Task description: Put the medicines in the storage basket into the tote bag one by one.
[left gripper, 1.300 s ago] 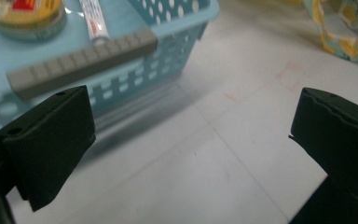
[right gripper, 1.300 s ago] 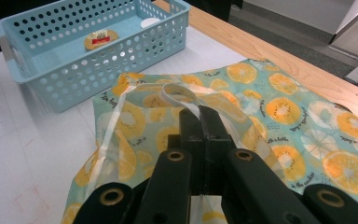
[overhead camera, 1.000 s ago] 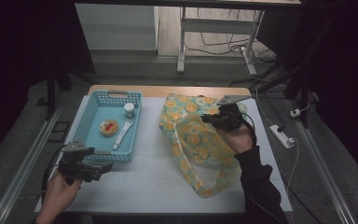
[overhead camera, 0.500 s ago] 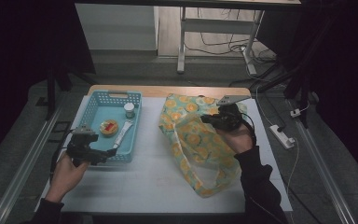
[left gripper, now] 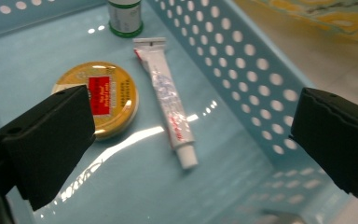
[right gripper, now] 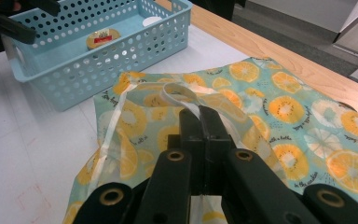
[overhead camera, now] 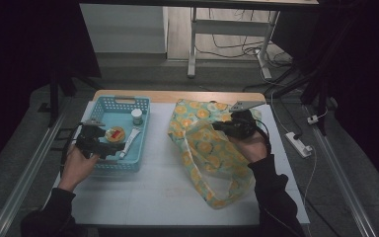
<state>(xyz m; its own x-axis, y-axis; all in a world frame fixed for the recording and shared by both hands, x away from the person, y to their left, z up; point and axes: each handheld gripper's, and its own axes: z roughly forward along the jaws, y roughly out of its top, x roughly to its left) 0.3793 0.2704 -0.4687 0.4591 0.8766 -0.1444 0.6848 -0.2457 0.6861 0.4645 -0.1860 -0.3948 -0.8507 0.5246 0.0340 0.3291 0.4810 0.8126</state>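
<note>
Basket point(left gripper: 242, 60) floor: tube point(left gripper: 168, 102) between open jaws

Your high view is dim, its edges falling to near black, and only the white table point(overhead camera: 153, 187) catches light. In your left gripper view, overhead light throws white glare streaks across the blue basket point(left gripper: 242, 60) floor, and the near black pads point(left gripper: 51, 140) are soft. Your right gripper view is evenly lit and sharp.

bag point(overhead camera: 212, 148): fruit-print, crumpled, on table | tube point(left gripper: 168, 100): white, flat in basket
</note>
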